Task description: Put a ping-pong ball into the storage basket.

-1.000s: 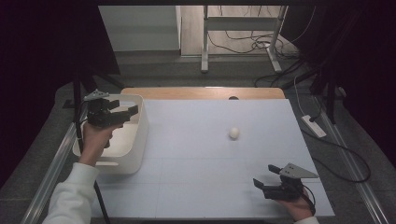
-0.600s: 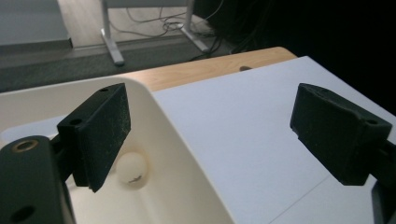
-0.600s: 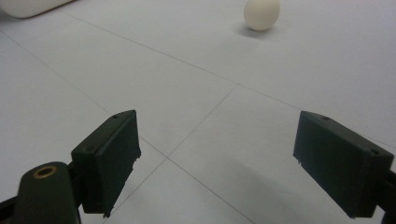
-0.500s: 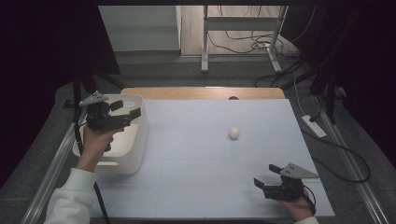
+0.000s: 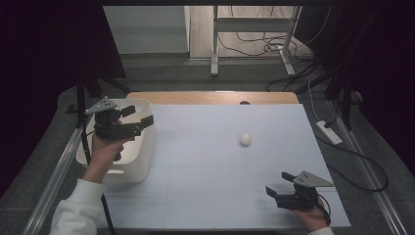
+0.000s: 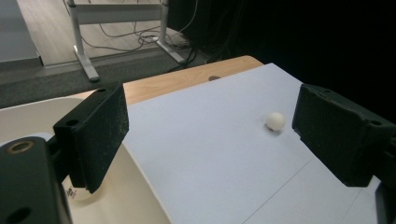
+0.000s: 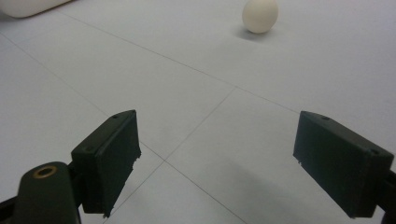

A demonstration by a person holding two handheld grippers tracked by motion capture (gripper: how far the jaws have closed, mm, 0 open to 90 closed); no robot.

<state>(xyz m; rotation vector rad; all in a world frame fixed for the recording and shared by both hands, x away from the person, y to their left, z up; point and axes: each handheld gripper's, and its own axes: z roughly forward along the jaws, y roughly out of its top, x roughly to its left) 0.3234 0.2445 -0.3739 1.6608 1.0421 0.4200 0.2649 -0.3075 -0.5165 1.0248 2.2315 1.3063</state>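
Your left hand-held gripper (image 5: 139, 116) wide open over bin (image 5: 142, 159); right hand-held gripper (image 5: 277, 191) wide open, low over table (image 5: 205, 147); ball (image 5: 245, 139) well apart.

So the only real movement is on the left side. The left gripper (image 5: 138, 115) has drifted toward the table's middle and a bit toward the person over the last second. A second ago it sat over the far part of the white bin (image 5: 142, 156), with its tips pointing at the bin's far right corner. Now its tips hang over the bin's right rim, just about at the edge of the white mat (image 5: 210, 161). The person's left hand (image 5: 105, 149) and forearm came along with it, and the white sleeve (image 5: 73, 208) pokes further up into the high view than before. Its jaws look spread about the same.
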